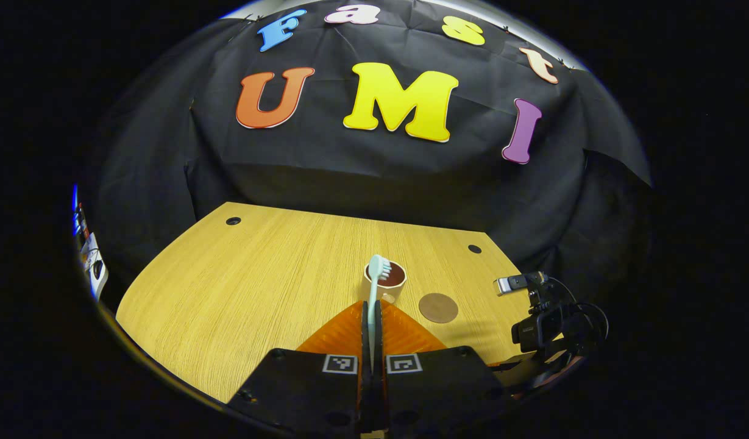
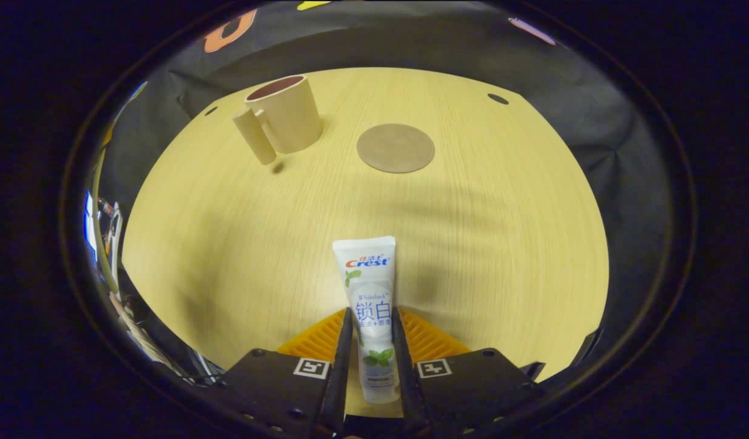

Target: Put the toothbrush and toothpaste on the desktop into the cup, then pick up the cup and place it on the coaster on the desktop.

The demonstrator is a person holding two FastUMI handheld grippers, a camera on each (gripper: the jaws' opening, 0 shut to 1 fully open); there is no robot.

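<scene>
- Fingers of the left gripper [image 1: 372, 332] squeeze the toothbrush [image 1: 375, 286] — bristles up, near the cup [image 1: 386, 281], likely heading in.
- Right gripper [image 2: 370, 341] fingers pinch the toothpaste [image 2: 369, 292] above the desktop [image 2: 228, 231].
- Cup [image 2: 284, 116] sits beside the coaster [image 2: 395, 148] — not on it.

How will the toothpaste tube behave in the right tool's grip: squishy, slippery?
The toothpaste tube looks like soft glossy plastic, so it probably dents under the right tool and may slip. It stands out well past the fingers, so it could sag or swing. Likely light.
</scene>
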